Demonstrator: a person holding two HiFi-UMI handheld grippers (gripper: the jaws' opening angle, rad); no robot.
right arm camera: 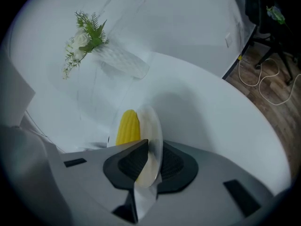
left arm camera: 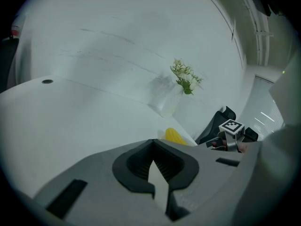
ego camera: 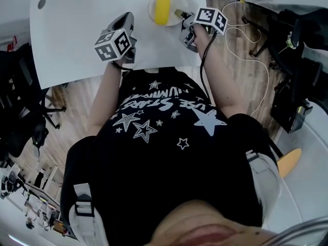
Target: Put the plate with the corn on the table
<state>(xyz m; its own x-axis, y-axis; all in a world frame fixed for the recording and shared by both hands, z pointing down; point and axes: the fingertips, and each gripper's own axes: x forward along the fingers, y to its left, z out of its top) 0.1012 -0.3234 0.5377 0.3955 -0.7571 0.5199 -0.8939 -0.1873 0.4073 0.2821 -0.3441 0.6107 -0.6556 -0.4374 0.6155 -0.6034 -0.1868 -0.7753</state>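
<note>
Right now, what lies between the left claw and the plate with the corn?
Nothing: in the head view, only bare table separates left claw from plate.

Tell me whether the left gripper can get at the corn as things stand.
Probably yes. Only bare table lies between the left gripper and the corn on its plate; the right gripper grips the plate's opposite rim, clear of that path. The left jaws are shut and would need opening first.

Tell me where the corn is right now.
In the head view, the corn lies on the plate on the table, right of centre, beside the right gripper that holds the plate's rim.
</note>
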